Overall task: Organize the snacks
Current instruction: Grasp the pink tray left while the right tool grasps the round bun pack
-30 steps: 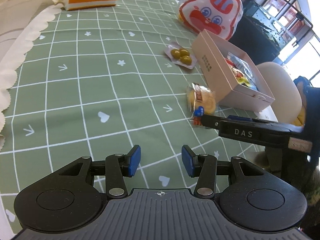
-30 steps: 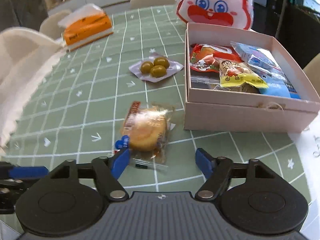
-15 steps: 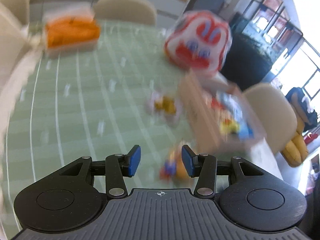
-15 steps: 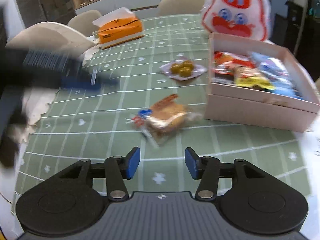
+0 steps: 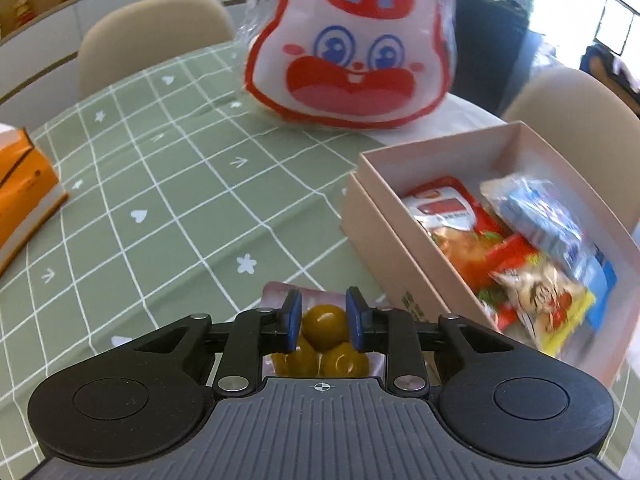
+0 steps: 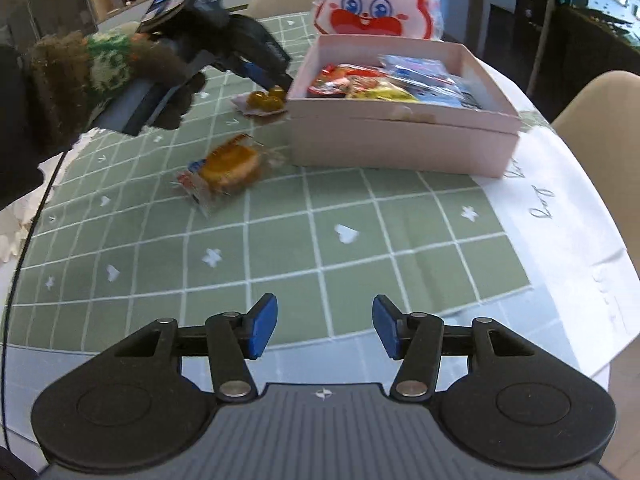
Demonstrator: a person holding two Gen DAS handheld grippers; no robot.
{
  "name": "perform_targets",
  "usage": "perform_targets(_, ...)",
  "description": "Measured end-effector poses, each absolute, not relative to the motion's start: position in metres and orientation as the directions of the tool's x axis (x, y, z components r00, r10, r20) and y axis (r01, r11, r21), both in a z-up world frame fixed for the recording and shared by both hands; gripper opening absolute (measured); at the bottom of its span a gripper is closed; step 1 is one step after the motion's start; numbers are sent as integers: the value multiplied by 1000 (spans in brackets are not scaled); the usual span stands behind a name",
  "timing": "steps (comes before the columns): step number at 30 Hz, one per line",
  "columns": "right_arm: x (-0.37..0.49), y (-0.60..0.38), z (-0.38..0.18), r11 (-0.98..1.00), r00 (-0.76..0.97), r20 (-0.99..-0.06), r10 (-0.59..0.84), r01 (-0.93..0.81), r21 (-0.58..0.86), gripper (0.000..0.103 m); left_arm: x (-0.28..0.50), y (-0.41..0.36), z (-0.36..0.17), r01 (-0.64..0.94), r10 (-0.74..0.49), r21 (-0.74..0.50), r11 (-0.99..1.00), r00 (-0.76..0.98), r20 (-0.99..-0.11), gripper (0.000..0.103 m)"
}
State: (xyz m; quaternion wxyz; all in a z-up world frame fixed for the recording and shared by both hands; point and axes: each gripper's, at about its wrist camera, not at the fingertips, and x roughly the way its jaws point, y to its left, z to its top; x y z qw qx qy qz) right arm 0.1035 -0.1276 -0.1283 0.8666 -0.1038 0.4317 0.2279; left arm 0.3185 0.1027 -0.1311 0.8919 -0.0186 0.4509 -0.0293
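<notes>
A clear packet of green olives (image 5: 324, 336) lies on the green checked tablecloth beside the pink box (image 5: 384, 236); it also shows in the right wrist view (image 6: 266, 100). My left gripper (image 5: 322, 320) is open, its blue pads either side of the top olive, just over the packet. The pink box (image 6: 400, 136) holds several snack packets (image 5: 516, 256). A wrapped bun (image 6: 228, 166) lies on the cloth left of the box. My right gripper (image 6: 324, 330) is open and empty, near the table's front edge.
A big rabbit-face bag (image 5: 352, 48) stands behind the box. An orange tissue box (image 5: 20, 196) is at the far left. Beige chairs (image 5: 152, 36) ring the table. A white sheet (image 6: 560, 216) covers the table's right side.
My left gripper has swung forward and right, from bare cloth to over the olive packet. My right gripper has pulled back from the wrapped bun toward the table's front edge.
</notes>
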Motion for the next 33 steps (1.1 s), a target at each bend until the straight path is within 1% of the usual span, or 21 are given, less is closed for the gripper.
perform_targets(4,113,-130,-131,882,524,-794,309,-469,34,53,288,106,-130,110,-114,-62,992,569,-814,29)
perform_targets(7,119,-118,-131,876,526,-785,326,-480,43,53,250,110,-128,118,-118,-61,991,569,-814,29)
perform_targets(9,121,-105,-129,864,518,-781,350,-501,54,55,226,118,-128,83,-112,-78,993,572,-813,29)
perform_targets(11,124,-84,-127,851,518,-770,374,-522,62,64,205,128,-127,26,-111,-117,993,567,-816,29)
perform_targets(13,129,-63,-125,851,527,-756,388,-519,74,67,183,136,-126,-22,-110,-149,989,566,-817,29)
perform_targets(16,150,-32,-125,867,521,-754,401,-481,129,69,154,144,-123,-73,-96,-165,984,564,-820,29)
perform_targets(21,193,5,-136,921,496,-796,346,-341,189,69,120,145,-118,-123,-59,-153,981,558,-828,29)
perform_targets(23,197,15,-141,923,490,-807,330,-348,167,69,112,144,-119,-128,-58,-156,979,560,-826,29)
perform_targets(25,193,23,-144,920,507,-810,295,-379,98,69,105,144,-119,-128,-69,-169,977,560,-825,29)
perform_targets(26,191,23,-145,920,513,-811,281,-385,76,66,103,143,-118,-127,-72,-171,977,559,-826,29)
perform_targets(28,182,18,-145,923,529,-809,256,-382,43,63,102,141,-119,-126,-73,-172,977,557,-827,29)
perform_targets(33,154,-10,-142,903,546,-802,242,-429,-19,62,98,133,-119,-112,-102,-197,974,561,-821,30)
